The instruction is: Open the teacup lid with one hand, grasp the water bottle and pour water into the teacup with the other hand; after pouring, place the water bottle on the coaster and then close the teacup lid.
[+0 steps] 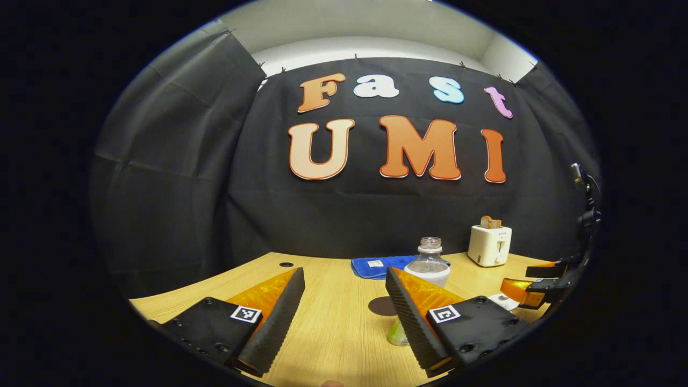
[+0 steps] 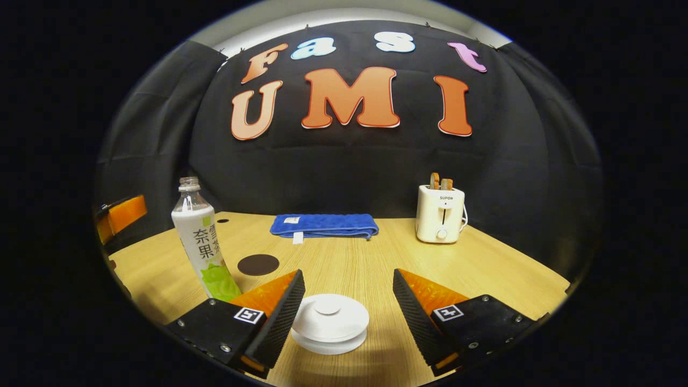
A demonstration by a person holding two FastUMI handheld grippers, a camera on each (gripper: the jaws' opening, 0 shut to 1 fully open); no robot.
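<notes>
A clear uncapped water bottle (image 1: 428, 263) with a white and green label (image 2: 201, 247) stands upright on the wooden table. My left gripper (image 1: 344, 274) is open; the bottle stands just past its right finger, which hides the lower part. A dark round coaster (image 1: 382, 306) (image 2: 258, 264) lies beside the bottle. The white teacup with its lid on (image 2: 329, 321) sits between the fingers of my right gripper (image 2: 348, 275), which is open, with the lid close to the left finger. The right gripper (image 1: 524, 279) also shows at the left gripper view's right edge.
A folded blue towel (image 2: 322, 224) (image 1: 376, 266) lies at the back of the table. A white toaster (image 2: 441, 214) (image 1: 489, 244) with slices in it stands at the back right. The left gripper (image 2: 115, 217) shows at the right gripper view's left edge.
</notes>
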